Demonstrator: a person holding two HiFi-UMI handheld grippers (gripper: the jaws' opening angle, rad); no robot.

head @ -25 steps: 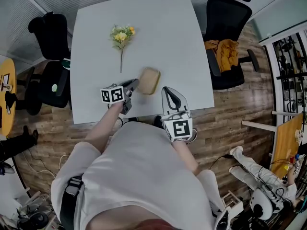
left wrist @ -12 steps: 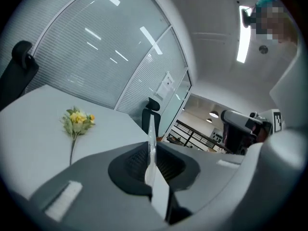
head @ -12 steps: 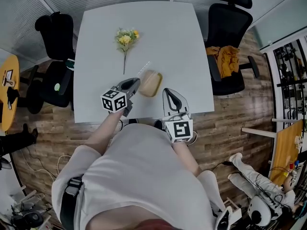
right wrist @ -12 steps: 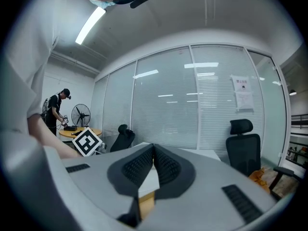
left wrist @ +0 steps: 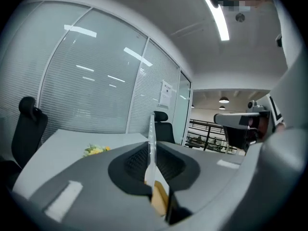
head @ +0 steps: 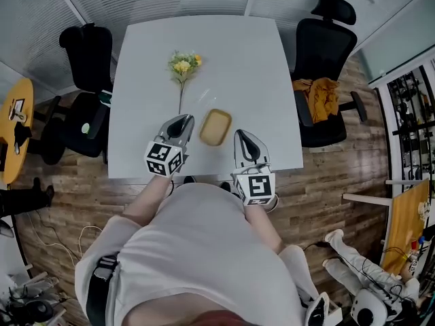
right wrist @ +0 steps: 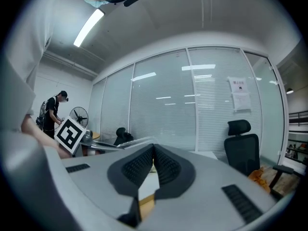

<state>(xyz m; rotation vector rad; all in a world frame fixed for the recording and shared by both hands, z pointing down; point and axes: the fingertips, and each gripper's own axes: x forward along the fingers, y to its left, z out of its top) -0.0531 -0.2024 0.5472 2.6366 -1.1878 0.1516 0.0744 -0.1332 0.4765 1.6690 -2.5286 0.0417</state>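
**Clear sheet pinched in the left gripper; tray and flowers lie loose on the table**

The white table [head: 136, 80] fills the middle of the head view, with dark office chairs [head: 85, 46] at its left and right sides. An orange cloth [head: 317, 90] is draped on the right one.

Both tools hang over the table's near edge. The left gripper [head: 178, 123] is clamped tight: its own view shows the two pads pressed onto a thin clear sheet [left wrist: 151, 134] that stands edge-on and rises past the tips. The right gripper [head: 245, 140] is also closed, its pads meeting at the tip in its own view with nothing caught between them.

Between the two tools, slightly farther out, a tan tray [head: 215, 127] lies flat, and neither tool touches it. Farther off and a little left, a flower sprig [head: 182, 65] with yellow blooms lies on the table, stem pointing near, well apart from both tools.

As far as the work can be judged, the sheet appears picked up and secured. The tray and the sprig seem untouched, and the sheet meets neither.
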